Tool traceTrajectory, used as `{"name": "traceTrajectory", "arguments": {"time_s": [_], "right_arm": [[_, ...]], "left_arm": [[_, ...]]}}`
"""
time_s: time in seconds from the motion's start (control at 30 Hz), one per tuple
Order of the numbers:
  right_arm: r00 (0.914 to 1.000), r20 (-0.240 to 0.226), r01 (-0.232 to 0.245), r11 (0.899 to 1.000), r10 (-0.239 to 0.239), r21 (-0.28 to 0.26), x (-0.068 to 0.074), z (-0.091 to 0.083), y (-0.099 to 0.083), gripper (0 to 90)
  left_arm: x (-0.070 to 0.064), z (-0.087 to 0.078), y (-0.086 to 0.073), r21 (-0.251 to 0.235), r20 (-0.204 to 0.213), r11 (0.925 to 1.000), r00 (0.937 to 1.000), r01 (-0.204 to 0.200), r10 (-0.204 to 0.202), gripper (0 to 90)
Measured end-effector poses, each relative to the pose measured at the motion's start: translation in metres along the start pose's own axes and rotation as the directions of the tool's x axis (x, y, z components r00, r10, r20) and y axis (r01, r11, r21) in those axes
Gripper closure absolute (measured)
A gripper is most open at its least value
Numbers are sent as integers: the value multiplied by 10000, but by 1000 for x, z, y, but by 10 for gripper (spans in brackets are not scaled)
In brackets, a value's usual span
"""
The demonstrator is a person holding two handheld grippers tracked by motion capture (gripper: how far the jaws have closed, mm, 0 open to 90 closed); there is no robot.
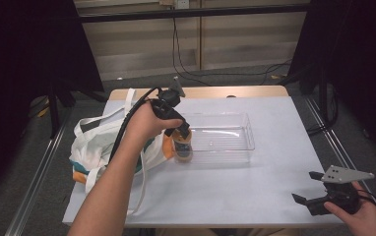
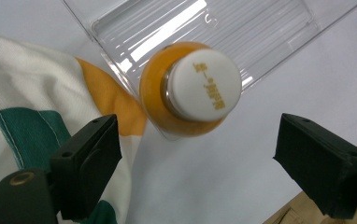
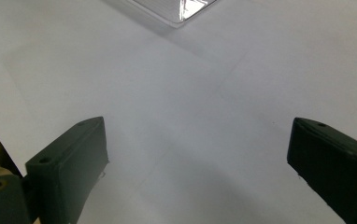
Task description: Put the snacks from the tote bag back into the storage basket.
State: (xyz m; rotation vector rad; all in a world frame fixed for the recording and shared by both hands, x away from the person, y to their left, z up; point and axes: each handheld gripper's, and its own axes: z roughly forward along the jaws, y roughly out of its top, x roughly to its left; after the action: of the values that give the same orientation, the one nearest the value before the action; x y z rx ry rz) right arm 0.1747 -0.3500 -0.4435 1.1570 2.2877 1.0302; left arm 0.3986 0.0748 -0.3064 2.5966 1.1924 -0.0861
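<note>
A bottle of orange juice (image 1: 183, 148) with a white cap (image 2: 203, 85) stands upright at the left front corner of a clear plastic tray (image 1: 235, 130), apparently inside it. My left gripper (image 1: 178, 129) hangs just above the bottle, pointing down, open. In the left gripper view its jaws are spread wide on either side of the bottle (image 2: 154, 93) and do not touch it. My right gripper (image 1: 307, 187) rests low near the table's front right corner, open, with bare white table (image 3: 181, 116) between its jaws.
A white tote bag (image 1: 97, 142) with green and orange print lies at the table's left, touching the tray's left end (image 2: 120, 60). A corner of the tray (image 3: 176, 9) shows ahead of the right gripper. Cables run across the floor beyond the table.
</note>
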Motion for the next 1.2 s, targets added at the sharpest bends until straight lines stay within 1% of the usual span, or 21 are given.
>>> {"name": "traceTrajectory", "arguments": {"time_s": [0.03,0.1,0.13,0.17,0.23,0.27,0.3,0.33,0.4,0.5,0.57,0.63,0.7,0.73,0.77,0.8,0.9,0.93,1.1,1.2], "right_arm": [[10000,27,-35,10000,35,29,0,0,0,49],[10000,15,-9,10000,9,22,0,0,0,49],[10000,26,5,10000,-5,22,0,0,1,49],[10000,37,-20,10000,20,48,1,0,1,49],[10000,4,65,10000,-65,28,1,1,1,49],[10000,1,63,10000,-63,36,1,1,2,49],[10000,-11,73,10000,-73,30,1,2,2,49],[10000,-35,69,10000,-69,26,1,2,2,49],[10000,-39,42,10000,-41,60,1,2,2,49],[9999,-63,96,9999,-96,51,1,3,3,49],[9999,-68,106,9999,-106,51,1,4,4,49],[9999,-88,58,10000,-57,76,2,4,4,49],[9999,-101,124,9999,-123,50,1,5,5,49],[9999,-97,93,9999,-92,79,2,5,5,49],[9998,-129,129,9999,-128,49,1,5,5,49],[9999,-126,98,9999,-98,69,2,5,6,49],[9997,-173,157,9999,-156,27,2,7,7,49],[9997,-199,135,9999,-135,32,2,7,7,49],[9996,-193,206,9998,-205,60,2,9,8,49],[9995,-241,215,9997,-214,62,2,10,9,49]], "left_arm": [[1,0,-2,-2,19,10000,10000,-37,37,141],[2,1,-5,-51,50,10000,10000,42,-42,141],[2,2,-5,11,40,10000,10000,34,-34,141],[2,3,-7,29,28,10000,10000,1,-1,140],[2,4,-9,-12,143,10000,9999,-13,13,142],[3,4,-10,-17,164,9999,9998,-121,121,142],[1,5,-11,-70,120,10000,9999,40,-39,142],[2,5,-13,-3,205,10000,9997,-96,96,142],[2,5,-14,-34,230,9999,9996,-151,152,143],[1,6,-17,20,209,9999,9997,-139,139,143],[1,6,-19,35,215,10000,9998,-54,54,143],[0,6,-21,78,259,9997,9994,-250,248,142],[-2,7,-22,13,244,9997,9994,-234,234,141],[-1,6,-23,0,324,9996,9991,-283,283,142],[-2,7,-24,-49,379,9997,9990,-226,227,142],[-2,8,-25,-17,325,9996,9991,-271,272,142],[-3,10,-29,-76,441,9998,9988,-197,200,142],[-3,10,-30,-66,408,9997,9989,-247,250,142],[-3,10,-37,-188,498,9995,9985,-235,244,143],[-3,10,-42,-261,535,9992,9980,-309,322,144]]}}
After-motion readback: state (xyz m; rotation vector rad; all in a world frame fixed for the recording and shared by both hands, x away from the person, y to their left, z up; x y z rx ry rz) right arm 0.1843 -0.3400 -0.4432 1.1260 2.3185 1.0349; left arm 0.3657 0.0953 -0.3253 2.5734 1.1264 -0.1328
